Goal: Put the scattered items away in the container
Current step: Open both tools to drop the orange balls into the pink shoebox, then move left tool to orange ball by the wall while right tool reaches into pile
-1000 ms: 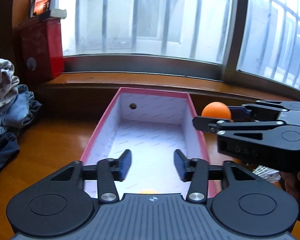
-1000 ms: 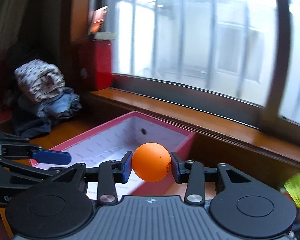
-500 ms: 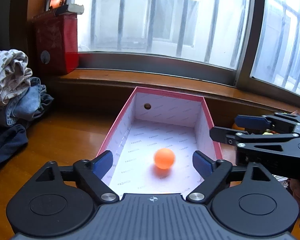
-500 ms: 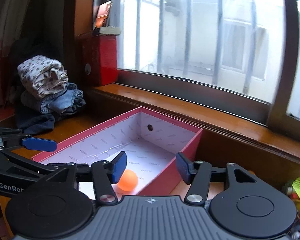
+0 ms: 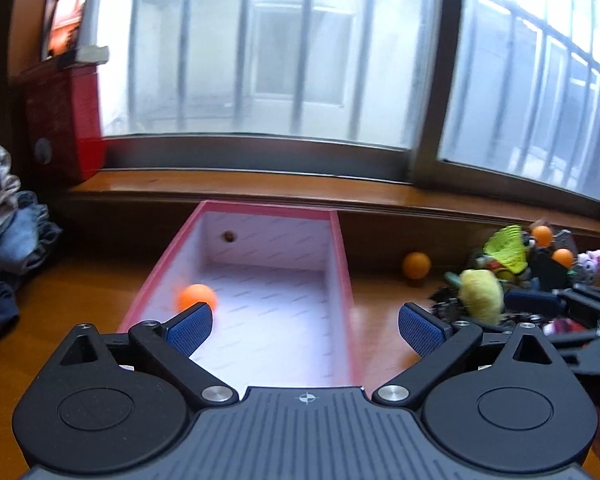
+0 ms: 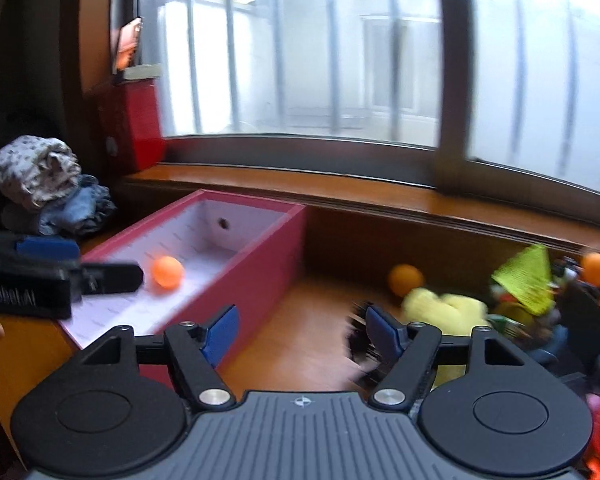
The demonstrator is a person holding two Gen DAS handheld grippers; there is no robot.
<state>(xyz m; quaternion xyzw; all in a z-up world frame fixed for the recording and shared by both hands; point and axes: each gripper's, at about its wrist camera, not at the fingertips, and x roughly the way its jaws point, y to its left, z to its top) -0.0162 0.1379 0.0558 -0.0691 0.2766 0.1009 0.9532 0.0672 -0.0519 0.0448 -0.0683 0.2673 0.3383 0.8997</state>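
A long red box (image 5: 342,264) with a white inside lies on the wooden table under the window; it also shows in the right wrist view (image 6: 268,256). One orange ball (image 5: 197,297) lies inside it near the left wall, also seen from the right wrist (image 6: 168,273). My left gripper (image 5: 306,330) is open and empty over the near end of the box. My right gripper (image 6: 302,334) is open and empty over bare table right of the box. A loose orange ball (image 6: 406,279) lies by the sill, beside a pile of toys (image 6: 516,300).
The pile at the right holds yellow plush pieces (image 5: 482,294), a yellow-green mesh piece (image 5: 506,250), more orange balls (image 5: 542,235) and dark items. Folded clothes (image 5: 8,216) lie at the left. A red case (image 5: 64,128) stands on the window sill (image 5: 260,190).
The right gripper opened and dropped its orange ball into the box, then swung right toward the toy pile. The left gripper opened wide. The ball rolled to the box's left wall.
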